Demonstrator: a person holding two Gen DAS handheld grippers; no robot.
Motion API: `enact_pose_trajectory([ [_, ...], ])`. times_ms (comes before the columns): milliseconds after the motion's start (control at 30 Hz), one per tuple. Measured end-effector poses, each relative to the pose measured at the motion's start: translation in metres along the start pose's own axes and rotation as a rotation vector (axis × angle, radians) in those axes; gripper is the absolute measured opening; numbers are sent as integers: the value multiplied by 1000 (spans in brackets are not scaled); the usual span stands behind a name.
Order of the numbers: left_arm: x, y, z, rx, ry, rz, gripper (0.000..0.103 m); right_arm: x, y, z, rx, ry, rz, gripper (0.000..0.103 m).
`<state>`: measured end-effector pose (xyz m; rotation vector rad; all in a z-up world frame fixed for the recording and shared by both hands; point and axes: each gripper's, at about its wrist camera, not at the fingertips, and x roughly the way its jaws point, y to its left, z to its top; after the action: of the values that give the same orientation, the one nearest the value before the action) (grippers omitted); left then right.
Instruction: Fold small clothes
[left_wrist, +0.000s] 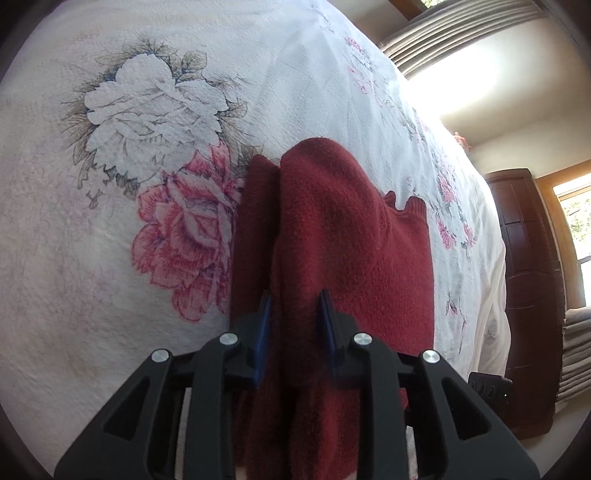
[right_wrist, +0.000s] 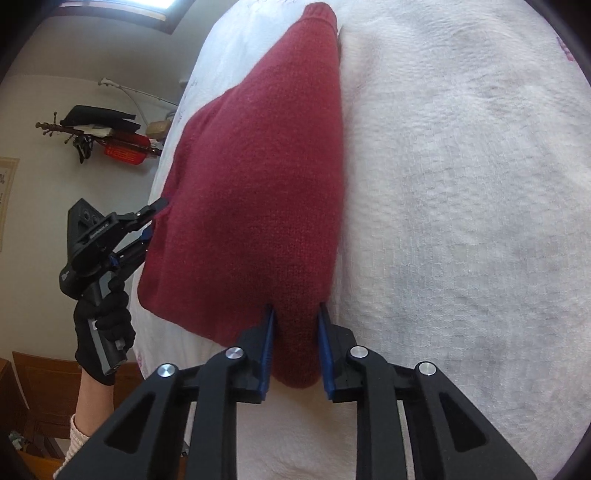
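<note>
The left gripper (left_wrist: 295, 332) has its blue-padded fingers (left_wrist: 263, 332) closed on a bunched fold of the red sweater (left_wrist: 343, 236). The garment lies on the bed, over the flowered bedspread (left_wrist: 147, 129), near the edge closest to the person. It is a thick, fuzzy knit, so it will likely handle as soft and limp, light enough to lift by an edge, sagging wherever it is unsupported. Hems and folded edges look like the best places to take hold, since the fabric bunches easily between pads.

The right gripper (right_wrist: 295, 350) likewise has its fingers (right_wrist: 266, 350) pinching a rounded corner of the sweater. From there the sweater's long axis runs away from the grippers across the bed, tapering to a ribbed cuff (right_wrist: 319, 16) at the far end.
</note>
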<state>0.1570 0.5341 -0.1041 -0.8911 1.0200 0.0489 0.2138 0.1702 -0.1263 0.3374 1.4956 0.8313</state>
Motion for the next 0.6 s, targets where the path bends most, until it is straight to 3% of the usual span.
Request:
enact_pose_trajectory([
  [200,-39,-8,-49,114,-11,17,48,4,6,2,-17,0,-21,22],
  [367,-29,-11,-63,148,27,48,49,6,8,0,1,-3,-23,22],
  [400,-24,-15,-64,158,27,84,47,5,8,-1,0,-3,-29,22],
  [467,-18,-15,-63,159,44,90,15,5,10,-2,-8,-2,-44,23],
  [500,-21,-13,-63,137,37,73,8,4,12,-4,-12,-2,-54,23],
  [600,-47,-7,-65,105,-45,12,7,3,20,-3,-28,-4,-68,23],
])
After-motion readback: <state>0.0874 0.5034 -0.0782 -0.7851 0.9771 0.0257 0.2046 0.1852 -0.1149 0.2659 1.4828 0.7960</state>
